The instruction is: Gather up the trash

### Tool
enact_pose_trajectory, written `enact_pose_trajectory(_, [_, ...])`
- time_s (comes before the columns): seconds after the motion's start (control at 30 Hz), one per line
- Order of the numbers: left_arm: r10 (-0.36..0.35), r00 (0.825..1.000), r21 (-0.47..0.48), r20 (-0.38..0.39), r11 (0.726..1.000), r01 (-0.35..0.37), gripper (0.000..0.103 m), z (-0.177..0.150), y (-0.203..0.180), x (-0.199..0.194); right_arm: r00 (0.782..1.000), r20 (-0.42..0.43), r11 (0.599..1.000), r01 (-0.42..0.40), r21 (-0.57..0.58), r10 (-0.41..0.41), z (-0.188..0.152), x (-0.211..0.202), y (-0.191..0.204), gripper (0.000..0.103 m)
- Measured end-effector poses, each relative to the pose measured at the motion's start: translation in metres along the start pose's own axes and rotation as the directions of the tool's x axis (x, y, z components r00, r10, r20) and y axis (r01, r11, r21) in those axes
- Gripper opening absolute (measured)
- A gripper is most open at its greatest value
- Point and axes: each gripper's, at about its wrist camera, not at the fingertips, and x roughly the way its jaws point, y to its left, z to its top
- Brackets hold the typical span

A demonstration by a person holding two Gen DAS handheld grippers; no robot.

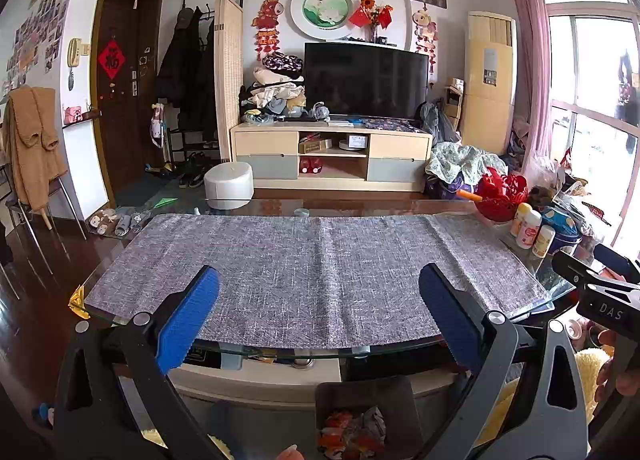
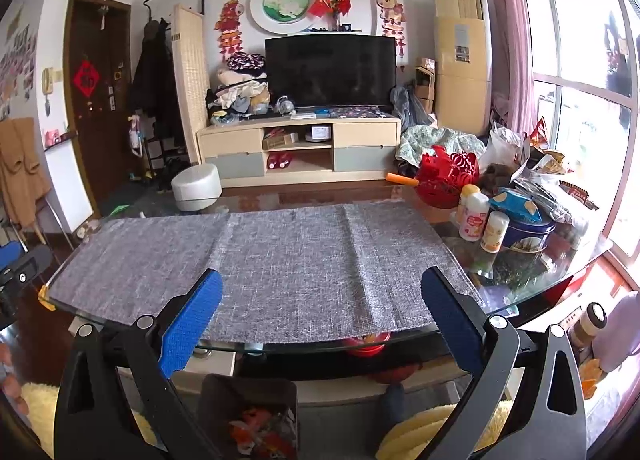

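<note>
A grey woven mat covers a glass coffee table. Below the table's near edge stands a dark bin with crumpled red, white and grey wrappers inside. My left gripper hovers open above the bin, nothing between its blue pads. My right gripper is also open and empty, held over the mat's near edge with the bin low between its arms. The right gripper's black body shows at the right edge of the left wrist view.
At the table's right end stand a red basket, small white bottles, a blue tin and plastic bags. Beyond are a white stool, a TV cabinet and a TV. Yellow fluffy fabric lies below.
</note>
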Motion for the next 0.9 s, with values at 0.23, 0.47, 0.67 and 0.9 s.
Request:
enact_pose_trajectory(0.23, [-0.001,1.0,-0.003,0.0,1.0,0.001,0.095,0.0009,-0.0007,-0.0008,1.0,0.003,1.0,0.001,0.004,-0.001,0.0001,-0.0013,0.0024,0.1])
enact_pose_trajectory(0.47, [0.0,1.0,-0.001,0.0,1.0,0.0,0.095,0.0003,-0.0007,-0.0006,1.0,0.002,1.0,0.001,0.004,-0.001,-0.0003,-0.0017,0.0024,0.1])
enact_pose_trajectory(0.67, [0.001,1.0,-0.002,0.001,1.0,-0.001,0.095,-0.0001,-0.001,-0.0008,1.0,0.002,1.0,0.0,0.005,0.0,-0.0001,-0.0015,0.0019,0.1])
enact_pose_trajectory(0.9, [-0.006,1.0,-0.002,-0.004,1.0,0.006,0.095,0.003,-0.0073,-0.0011,1.0,0.0,1.0,-0.001,0.005,0.001,0.0002,-0.0016,0.0017,0.1])
